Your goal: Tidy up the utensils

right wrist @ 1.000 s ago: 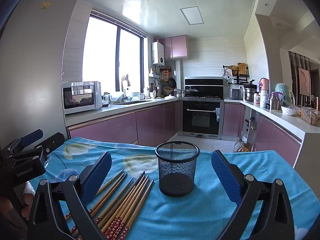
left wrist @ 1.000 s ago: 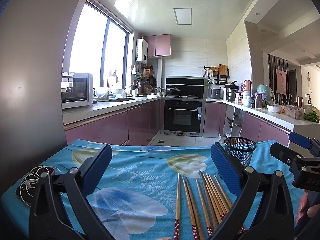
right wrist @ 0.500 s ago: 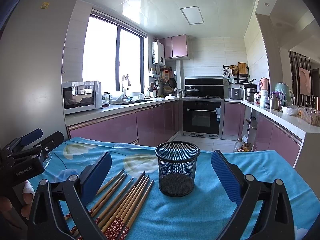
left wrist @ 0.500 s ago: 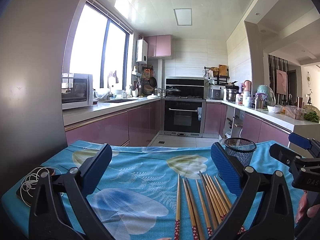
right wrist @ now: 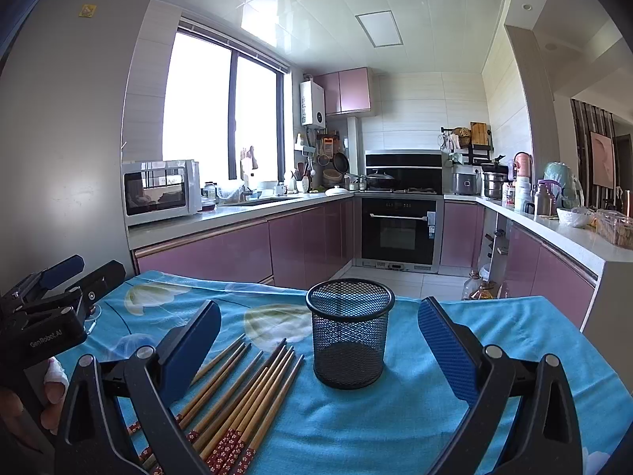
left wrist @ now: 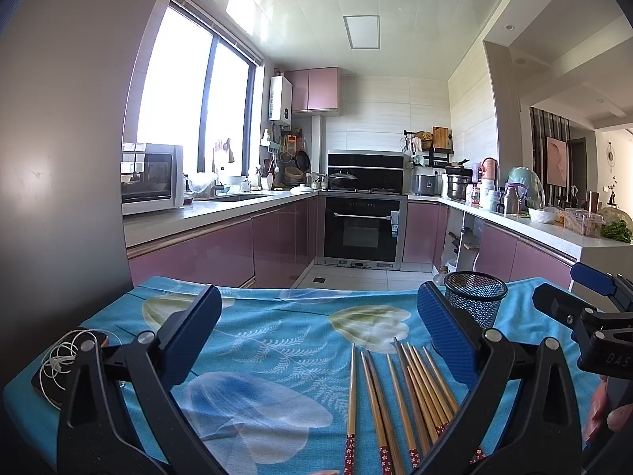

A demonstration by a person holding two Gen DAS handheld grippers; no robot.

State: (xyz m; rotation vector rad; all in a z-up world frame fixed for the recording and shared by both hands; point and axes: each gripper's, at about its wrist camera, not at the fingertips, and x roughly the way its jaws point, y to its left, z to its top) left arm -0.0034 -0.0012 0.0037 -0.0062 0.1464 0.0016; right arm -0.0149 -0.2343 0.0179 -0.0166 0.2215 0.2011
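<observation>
Chopsticks (right wrist: 241, 392) lie loose on the blue tablecloth (right wrist: 395, 415) just left of the upright mesh cup (right wrist: 350, 338), their patterned ends cut off by the frame. Left gripper (left wrist: 316, 340) and right gripper (right wrist: 318, 346) both gape, holding nothing.

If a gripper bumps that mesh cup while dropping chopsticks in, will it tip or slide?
The mesh cup looks like thin wire and is empty, so probably light. It stands upright on loose cloth, so a bump may well slide it. It is taller than wide, so long chopsticks leaning on the rim could tip it.
</observation>
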